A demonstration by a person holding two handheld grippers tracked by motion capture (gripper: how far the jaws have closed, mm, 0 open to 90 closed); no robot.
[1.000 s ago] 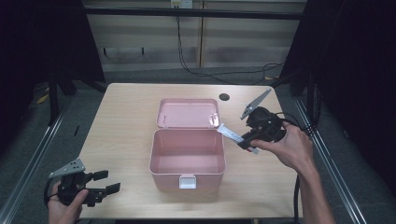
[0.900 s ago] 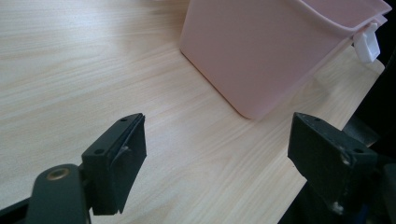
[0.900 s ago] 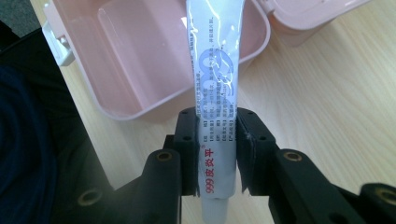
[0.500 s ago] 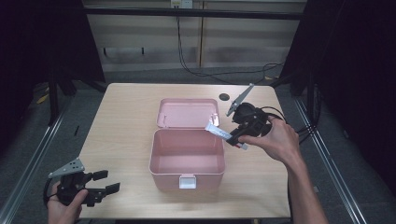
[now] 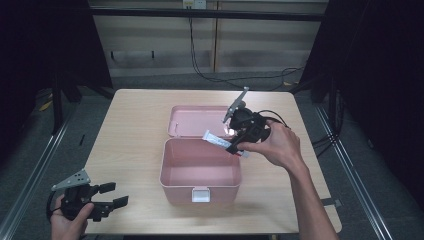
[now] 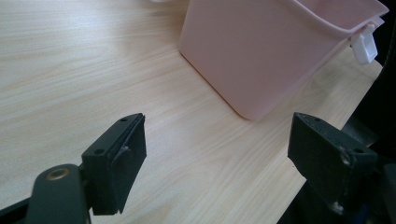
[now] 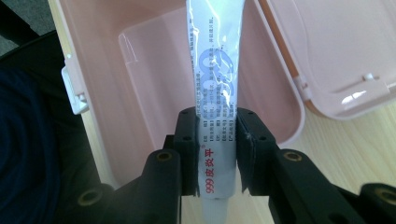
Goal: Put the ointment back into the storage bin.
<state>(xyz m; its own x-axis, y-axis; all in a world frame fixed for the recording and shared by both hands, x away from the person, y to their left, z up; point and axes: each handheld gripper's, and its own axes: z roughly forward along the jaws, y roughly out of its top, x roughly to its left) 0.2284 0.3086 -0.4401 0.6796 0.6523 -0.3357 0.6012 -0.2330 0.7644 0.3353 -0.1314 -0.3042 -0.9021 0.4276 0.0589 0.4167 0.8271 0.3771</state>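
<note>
A pink box (image 5: 200, 172) stands open at the table's middle, its lid (image 5: 195, 121) lying flat behind it. My right gripper (image 5: 234, 144) is shut on a white ointment tube (image 5: 216, 140) and holds it over the box's back right rim. In the right gripper view the tube (image 7: 215, 88) reaches out over the box's bare inside (image 7: 154, 88), clamped between the two black jaws. My left gripper (image 5: 112, 195) rests open at the front left of the table. Its fingers (image 6: 119, 163) stand wide apart with the box's side wall (image 6: 261, 56) ahead.
A white latch (image 5: 201, 194) sits on the box's front wall. Cables run from the right gripper off the table's right side. The table's front edge (image 5: 210, 232) is close to the left gripper. Dark floor and metal rails surround the table.
My right gripper has carried the tube leftward from the table's right side to above the box's back right rim. The left gripper has stayed where it was.
</note>
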